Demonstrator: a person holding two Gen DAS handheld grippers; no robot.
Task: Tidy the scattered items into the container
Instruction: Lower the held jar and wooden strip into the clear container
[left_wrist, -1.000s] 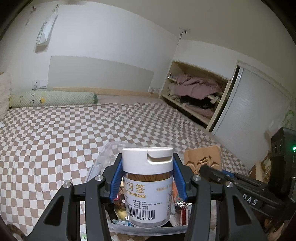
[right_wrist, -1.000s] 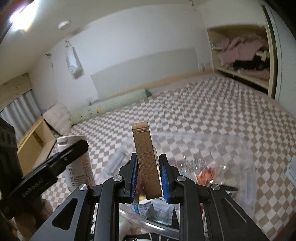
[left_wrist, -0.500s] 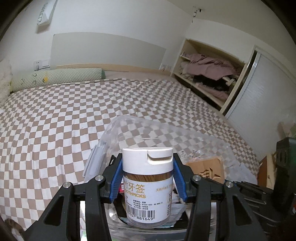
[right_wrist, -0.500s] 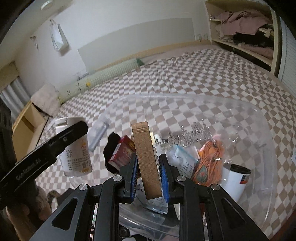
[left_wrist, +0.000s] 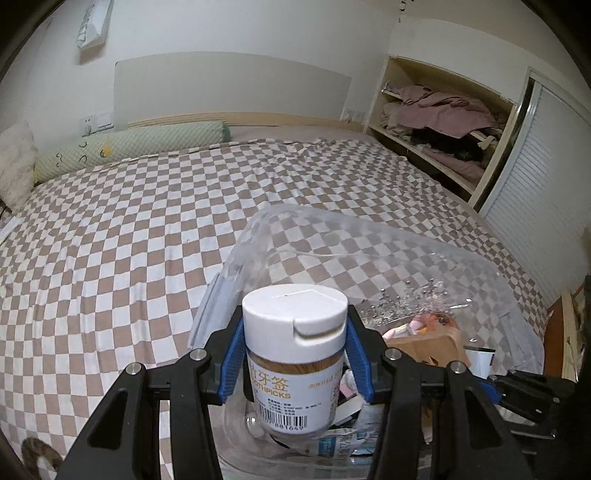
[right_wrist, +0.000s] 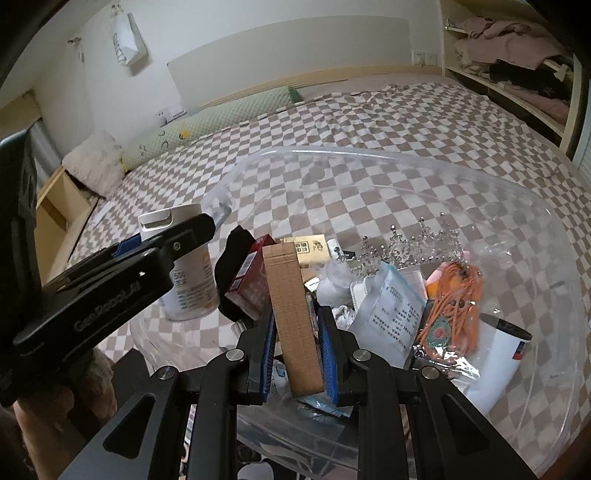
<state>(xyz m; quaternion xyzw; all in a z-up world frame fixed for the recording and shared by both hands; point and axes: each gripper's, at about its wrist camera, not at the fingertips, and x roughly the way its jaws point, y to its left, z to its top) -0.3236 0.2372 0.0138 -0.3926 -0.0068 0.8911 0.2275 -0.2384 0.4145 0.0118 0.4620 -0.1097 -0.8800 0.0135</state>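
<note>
Over at the left of the right wrist view, the left claw (right_wrist: 173, 240) is clamped on the toothpick jar (right_wrist: 186, 266), which hangs upright just over the near left rim of the clear tub (right_wrist: 517, 206). In its own view the left claw (left_wrist: 295, 354) grips the jar (left_wrist: 295, 354) just under the white cap, low in the frame's middle. A second ago both claws looked out across the checked bed (left_wrist: 110, 240) with the tub barely showing; now they have tipped and dropped, so the tub's inside fills the lower right of both views.

At centre, the right claw (right_wrist: 295, 347) is shut tight on a cardboard piece (right_wrist: 293, 317), held on edge above the clutter. To its right in the tub lie a red box (right_wrist: 247, 280), a white packet (right_wrist: 388, 314), a tiara (right_wrist: 424, 240), an orange cord (right_wrist: 454, 306) and a white cup (right_wrist: 498, 354).

I'd judge both pieces are now over the tub, so letting go is what remains. The jar sits closest to the rim and could tip outside.
</note>
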